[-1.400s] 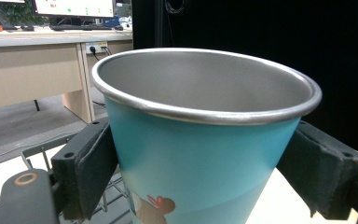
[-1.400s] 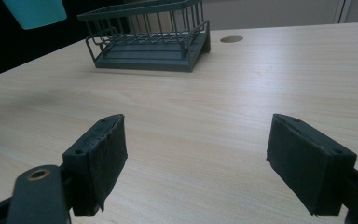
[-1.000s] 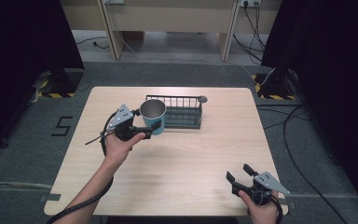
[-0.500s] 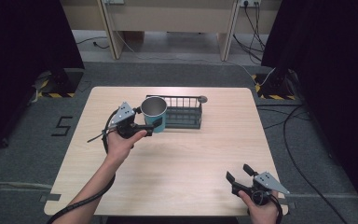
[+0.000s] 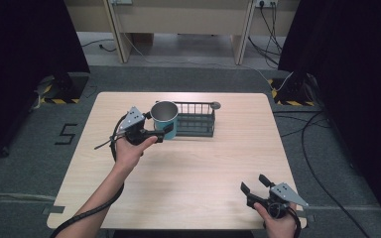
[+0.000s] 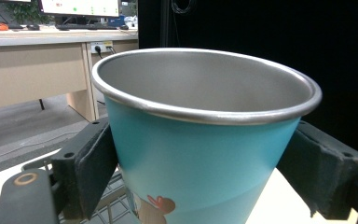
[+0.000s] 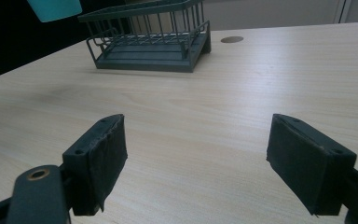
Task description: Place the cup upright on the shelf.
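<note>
Dark curtains flank our pale wooden table (image 5: 188, 173), where we see a teal metal cup (image 5: 164, 118) upright, lifted at the wire rack's (image 5: 194, 119) left end near the far edge. Our left gripper (image 5: 161, 133) clamps its sides. Our right gripper (image 5: 254, 184) gapes empty over the near right corner.

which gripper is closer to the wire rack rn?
Left. The left gripper, shut on the teal cup, is at the wire rack's left end. The right gripper is open, at the table's near right corner.
</note>
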`<action>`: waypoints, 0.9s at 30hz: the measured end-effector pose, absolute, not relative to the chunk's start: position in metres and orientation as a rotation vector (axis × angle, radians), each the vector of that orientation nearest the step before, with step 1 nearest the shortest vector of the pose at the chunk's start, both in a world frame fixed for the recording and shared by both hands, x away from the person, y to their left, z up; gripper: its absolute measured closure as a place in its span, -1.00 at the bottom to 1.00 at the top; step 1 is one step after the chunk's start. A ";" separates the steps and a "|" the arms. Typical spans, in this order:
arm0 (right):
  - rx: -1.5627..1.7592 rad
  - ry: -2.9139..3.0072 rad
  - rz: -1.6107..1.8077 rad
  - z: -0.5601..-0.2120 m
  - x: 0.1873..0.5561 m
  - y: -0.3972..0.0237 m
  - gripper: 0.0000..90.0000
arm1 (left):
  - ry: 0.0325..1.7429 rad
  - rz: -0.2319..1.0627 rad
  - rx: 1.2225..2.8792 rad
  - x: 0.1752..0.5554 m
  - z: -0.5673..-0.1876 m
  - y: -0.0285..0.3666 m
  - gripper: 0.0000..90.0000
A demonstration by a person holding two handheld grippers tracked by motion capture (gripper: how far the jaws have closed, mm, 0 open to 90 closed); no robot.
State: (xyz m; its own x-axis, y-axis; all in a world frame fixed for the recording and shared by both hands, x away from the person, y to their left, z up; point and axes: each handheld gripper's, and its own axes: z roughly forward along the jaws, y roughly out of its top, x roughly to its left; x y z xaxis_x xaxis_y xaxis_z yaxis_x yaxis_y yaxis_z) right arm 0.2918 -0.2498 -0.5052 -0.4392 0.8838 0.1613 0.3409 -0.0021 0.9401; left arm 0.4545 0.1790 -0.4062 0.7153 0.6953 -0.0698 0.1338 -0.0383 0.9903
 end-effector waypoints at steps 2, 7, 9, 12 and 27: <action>1.262 1.791 1.451 -0.505 0.292 -0.250 -0.54 | 0.695 0.517 1.571 0.456 -0.405 0.178 -0.67; 1.262 1.790 1.451 -0.505 0.292 -0.250 -0.54 | 0.693 0.522 1.571 0.458 -0.403 0.177 -0.67; 1.262 1.790 1.451 -0.505 0.291 -0.250 -0.54 | 0.693 0.524 1.571 0.459 -0.402 0.176 -0.67; 1.265 1.790 1.450 -0.505 0.291 -0.250 -0.54 | 0.694 0.524 1.572 0.461 -0.402 0.175 -0.67; 1.266 1.787 1.452 -0.505 0.291 -0.251 -0.54 | 0.692 0.525 1.578 0.469 -0.399 0.168 -0.67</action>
State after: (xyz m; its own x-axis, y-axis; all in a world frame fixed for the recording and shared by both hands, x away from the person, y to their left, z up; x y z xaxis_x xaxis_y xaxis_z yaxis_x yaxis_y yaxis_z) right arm 0.2912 -0.2505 -0.5050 -0.4366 0.8847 0.1635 0.3411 -0.0054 0.9400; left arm 0.4694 0.1678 -0.3985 0.7146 0.6969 -0.0607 0.1298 -0.0469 0.9904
